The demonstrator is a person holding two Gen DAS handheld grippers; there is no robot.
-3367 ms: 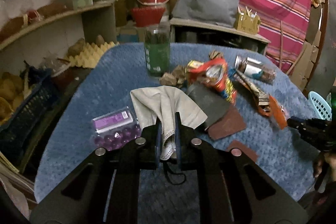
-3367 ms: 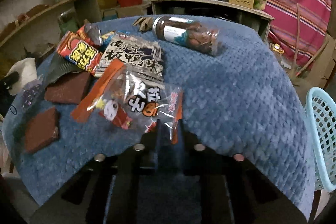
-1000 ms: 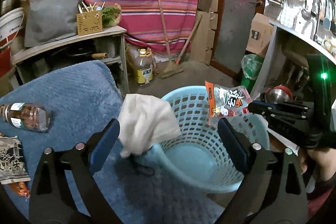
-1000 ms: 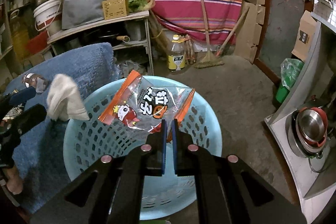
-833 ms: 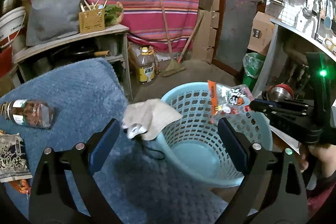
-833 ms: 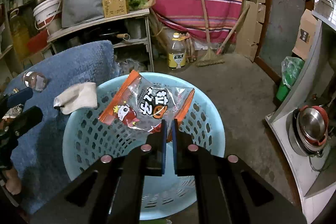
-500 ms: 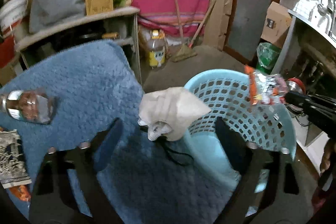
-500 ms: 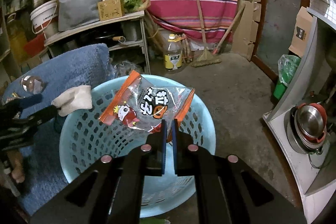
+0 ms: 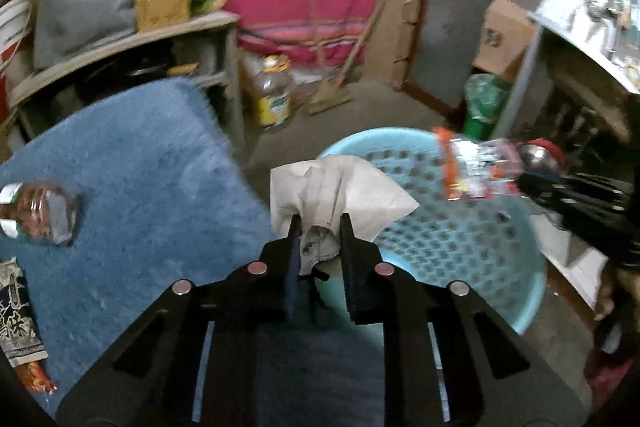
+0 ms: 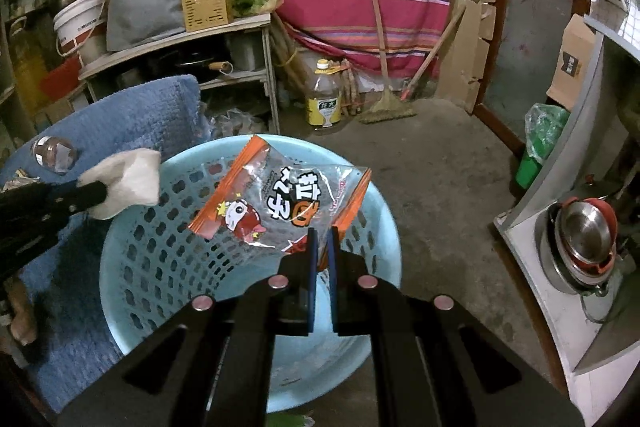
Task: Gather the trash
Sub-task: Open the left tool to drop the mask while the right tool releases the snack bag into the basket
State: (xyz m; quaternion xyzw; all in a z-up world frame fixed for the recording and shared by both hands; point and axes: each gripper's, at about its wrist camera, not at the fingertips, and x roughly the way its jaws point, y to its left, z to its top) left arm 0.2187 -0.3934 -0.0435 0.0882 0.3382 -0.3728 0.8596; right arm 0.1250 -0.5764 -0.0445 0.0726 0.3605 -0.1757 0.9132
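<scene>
A crumpled off-white cloth (image 9: 332, 187) hangs at the near rim of the light blue plastic basket (image 9: 460, 255). My left gripper (image 9: 319, 227) is closing, and its jaws press on the cloth's lower folds. In the right wrist view the cloth (image 10: 128, 175) shows at the basket's (image 10: 160, 247) left rim, at the left gripper's (image 10: 92, 193) tip. My right gripper (image 10: 321, 237) is shut on the corner of an orange and clear snack packet (image 10: 280, 203), held over the basket's opening. The left wrist view shows that packet (image 9: 476, 167) at the right.
A table under a blue towel (image 9: 140, 167) stands left of the basket, with a glass jar (image 9: 38, 205) lying on it and a printed packet (image 9: 16, 315). On the floor behind are an oil bottle (image 10: 324, 99) and a broom (image 10: 384, 107). A steel pot (image 10: 584, 231) sits at the right.
The left jaws stood wide open with the cloth loose and dropping toward the basket rim; now they have closed on it. The right gripper and its packet have stayed put.
</scene>
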